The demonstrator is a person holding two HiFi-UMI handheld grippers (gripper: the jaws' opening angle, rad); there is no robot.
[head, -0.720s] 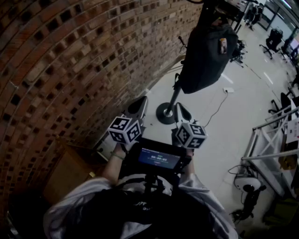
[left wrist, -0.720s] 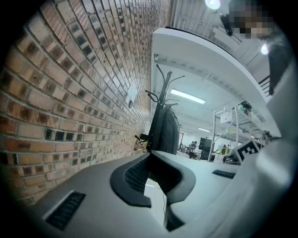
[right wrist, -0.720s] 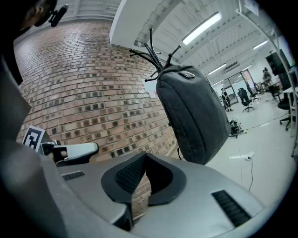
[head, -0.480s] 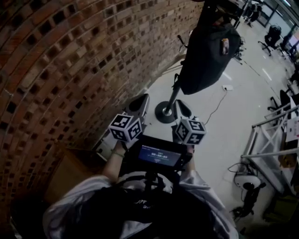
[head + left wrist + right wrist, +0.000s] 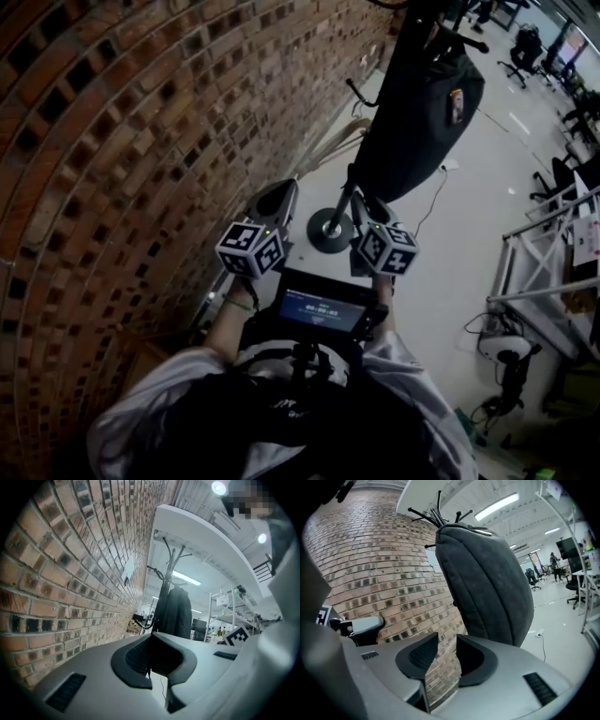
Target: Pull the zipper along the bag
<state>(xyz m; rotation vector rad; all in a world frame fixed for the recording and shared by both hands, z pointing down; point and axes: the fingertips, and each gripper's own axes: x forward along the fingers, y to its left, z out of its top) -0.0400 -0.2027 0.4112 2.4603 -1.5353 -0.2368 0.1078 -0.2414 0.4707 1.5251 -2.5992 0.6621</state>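
Observation:
A black bag (image 5: 422,103) hangs from a coat stand (image 5: 349,199) beside the brick wall; the zipper itself is too small to make out. My left gripper (image 5: 272,208) is held low, short of the bag, its jaws together with nothing between them. The left gripper view shows that gripper (image 5: 151,637) pointing at the distant bag (image 5: 177,611). My right gripper (image 5: 372,211) is just below the bag's bottom. In the right gripper view the right gripper (image 5: 447,637) stands open, brick showing through the gap, and the bag (image 5: 487,583) looms close above it, untouched.
The curved brick wall (image 5: 141,141) runs along the left. The stand's round base (image 5: 328,228) sits on the pale floor, with a cable (image 5: 427,211) beyond it. A metal frame (image 5: 544,281) and office chairs (image 5: 520,47) stand to the right. A screen device (image 5: 321,314) hangs at the person's chest.
The bag and stand have drawn nearer in the head view. Both grippers sit slightly higher, and the right one is now under the bag's bottom.

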